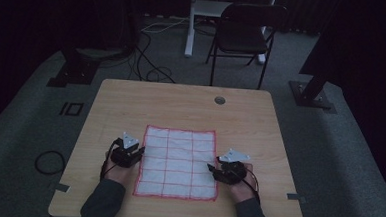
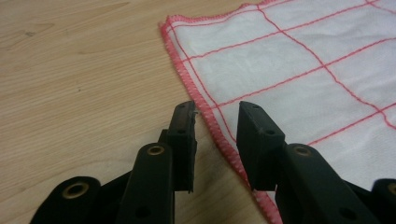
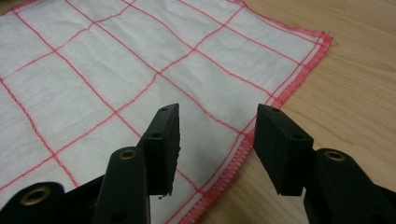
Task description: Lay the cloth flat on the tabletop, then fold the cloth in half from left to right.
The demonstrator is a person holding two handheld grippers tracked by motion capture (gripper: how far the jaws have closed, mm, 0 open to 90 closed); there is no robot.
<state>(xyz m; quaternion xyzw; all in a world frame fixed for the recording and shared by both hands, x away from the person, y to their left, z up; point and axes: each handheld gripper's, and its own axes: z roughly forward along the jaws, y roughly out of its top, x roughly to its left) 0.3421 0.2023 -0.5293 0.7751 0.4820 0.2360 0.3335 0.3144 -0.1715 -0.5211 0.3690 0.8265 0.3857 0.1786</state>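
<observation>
**Both grippers parked at the cloth's side hems**

I'm looking down at the white cloth (image 1: 177, 163) with its red grid, lying flat and spread out on the near half of the table (image 1: 146, 101), roughly centred between the left and right edges. Its sides run square with the table edges; it reads slightly longer front to back than across, though only just, so I call that a guess.

My left gripper (image 1: 127, 152) sits at the cloth's left hem, about midway along it. In the left gripper view the jaws stand a little apart with the red stitched hem (image 2: 205, 109) running right up between them, and they hold nothing. The cloth lies ahead and to the right of that gripper (image 2: 215, 116).

My right gripper (image 1: 224, 170) mirrors it at the right hem, a touch closer to the near edge. Its jaws gape wider, empty, one over the fabric and one over bare wood, the hem (image 3: 243, 149) crossing the gap of the gripper (image 3: 217, 119).

Neither hand is clearly nearer; each is at its own hem. I judge the next move is a pinch on both sides, and it turns on each hem staying between the jaws.
</observation>
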